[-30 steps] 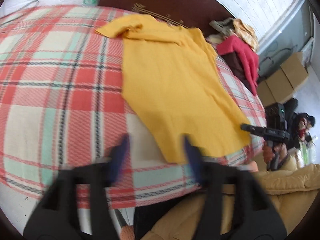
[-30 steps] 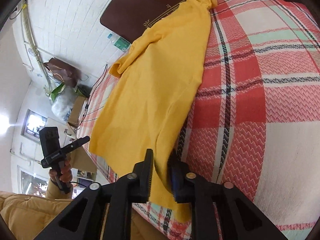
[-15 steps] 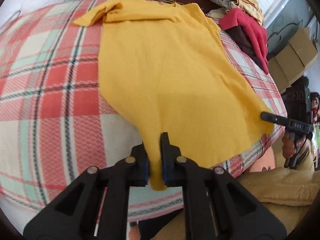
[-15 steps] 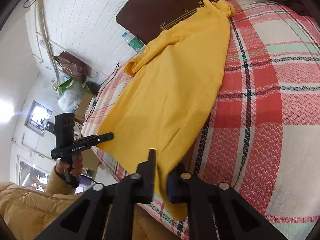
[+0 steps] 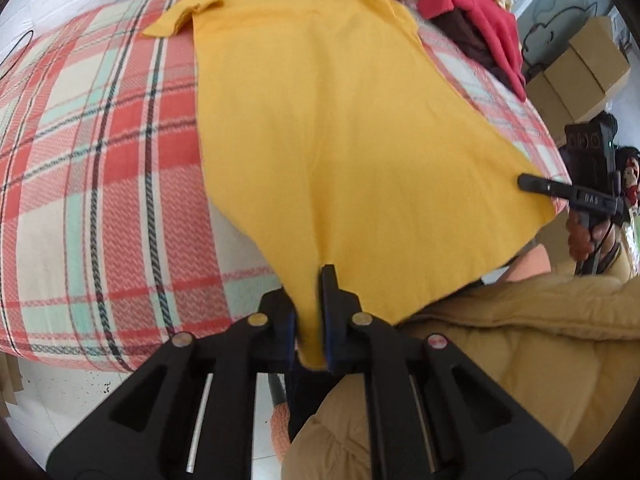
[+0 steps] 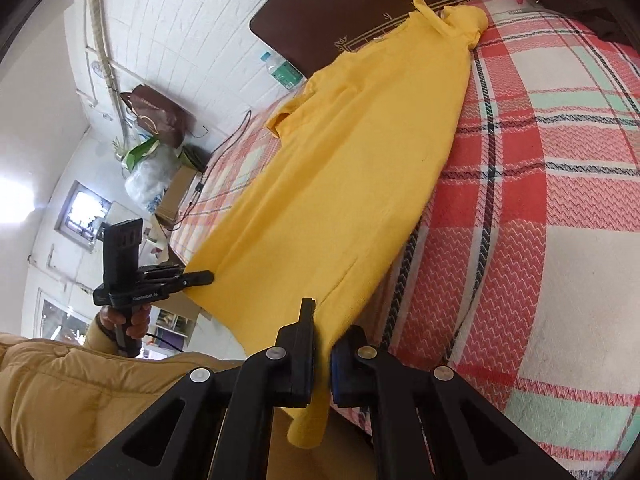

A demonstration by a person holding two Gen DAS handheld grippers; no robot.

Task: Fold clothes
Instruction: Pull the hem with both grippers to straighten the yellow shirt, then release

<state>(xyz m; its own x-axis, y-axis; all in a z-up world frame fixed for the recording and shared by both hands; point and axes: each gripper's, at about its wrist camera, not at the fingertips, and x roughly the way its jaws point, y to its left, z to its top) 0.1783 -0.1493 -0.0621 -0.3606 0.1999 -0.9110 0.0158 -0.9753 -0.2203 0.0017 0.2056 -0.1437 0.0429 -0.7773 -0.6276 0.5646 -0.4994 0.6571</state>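
Plaid bedding in red, cream and mint carries a yellow shirt spread lengthwise, collar at the dark headboard on the far side, hem hanging off the near edge. At the near left hem corner the left gripper has the cloth between its jaws, which are opening slightly. At the near right hem corner the right gripper is clenched on the cloth. Far right lies a pile of red and dark clothes, with cardboard boxes beyond. A green-labelled bottle stands far left beside the headboard.
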